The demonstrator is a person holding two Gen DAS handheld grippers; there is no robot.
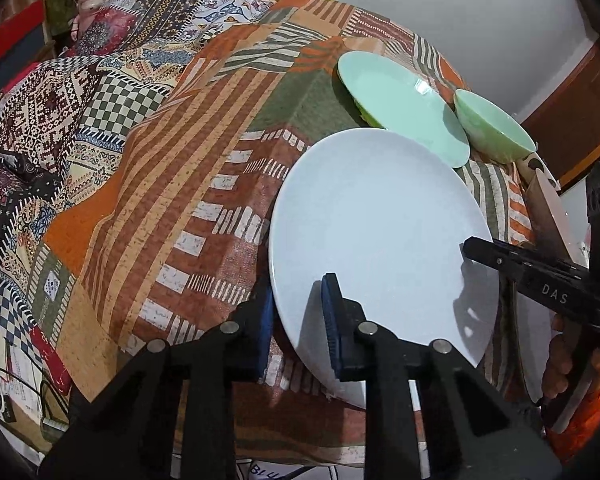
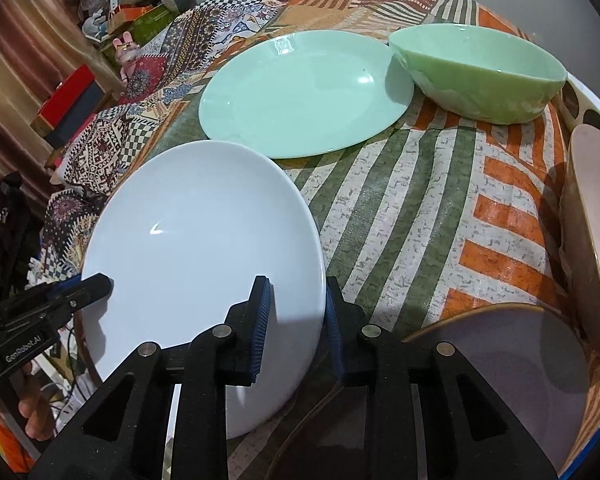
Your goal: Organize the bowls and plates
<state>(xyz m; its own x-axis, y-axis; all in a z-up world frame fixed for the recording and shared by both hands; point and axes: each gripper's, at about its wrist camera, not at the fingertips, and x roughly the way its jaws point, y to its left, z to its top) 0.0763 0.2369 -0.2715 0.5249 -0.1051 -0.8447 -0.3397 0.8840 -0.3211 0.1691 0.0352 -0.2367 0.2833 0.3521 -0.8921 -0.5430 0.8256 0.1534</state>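
Note:
A white plate (image 1: 376,232) (image 2: 204,240) is lifted and tilted over the patterned tablecloth. My left gripper (image 1: 296,320) straddles its near-left rim, one finger above and one below. My right gripper (image 2: 296,320) straddles its right rim the same way; it also shows in the left wrist view (image 1: 472,248). Whether the pads press the rim I cannot tell. A mint green plate (image 1: 400,104) (image 2: 304,92) lies flat behind the white one. A green bowl (image 1: 496,128) (image 2: 480,76) stands upright to its right.
A pinkish-white plate (image 2: 592,216) stands on edge in a white holed rack (image 2: 592,108) at the right. A brown-rimmed plate (image 2: 520,364) lies near the front right. Boxes and toys (image 2: 124,52) crowd the far left. The table edge drops off at the front.

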